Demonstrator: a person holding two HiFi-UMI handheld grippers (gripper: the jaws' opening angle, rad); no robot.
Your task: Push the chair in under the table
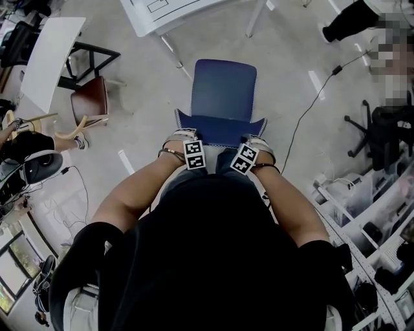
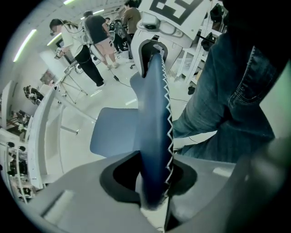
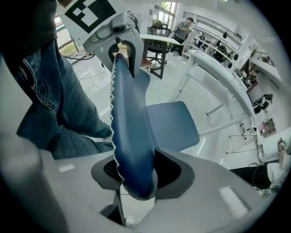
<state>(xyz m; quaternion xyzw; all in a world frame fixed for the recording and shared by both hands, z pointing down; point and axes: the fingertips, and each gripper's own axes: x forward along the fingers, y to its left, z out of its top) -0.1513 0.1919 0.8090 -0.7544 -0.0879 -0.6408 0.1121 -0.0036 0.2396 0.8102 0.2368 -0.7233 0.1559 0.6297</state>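
A blue chair stands in front of me, its seat (image 1: 223, 87) toward the white table (image 1: 162, 16) at the top of the head view. Its backrest top edge (image 1: 220, 129), trimmed with white zigzag stitching, is nearest me. My left gripper (image 1: 193, 145) is shut on the left part of that edge, and my right gripper (image 1: 248, 150) is shut on the right part. In the left gripper view the backrest (image 2: 154, 113) runs between the jaws of the left gripper (image 2: 152, 182). In the right gripper view the backrest (image 3: 129, 118) sits clamped in the right gripper (image 3: 134, 175). Both grippers point downward.
The table's thin legs (image 1: 171, 48) stand just beyond the seat. A brown chair (image 1: 90, 100) and another white table (image 1: 52, 55) are at the left. A black cable (image 1: 310, 103) crosses the floor at the right, near a black office chair (image 1: 381, 136). People (image 2: 93, 41) stand farther off.
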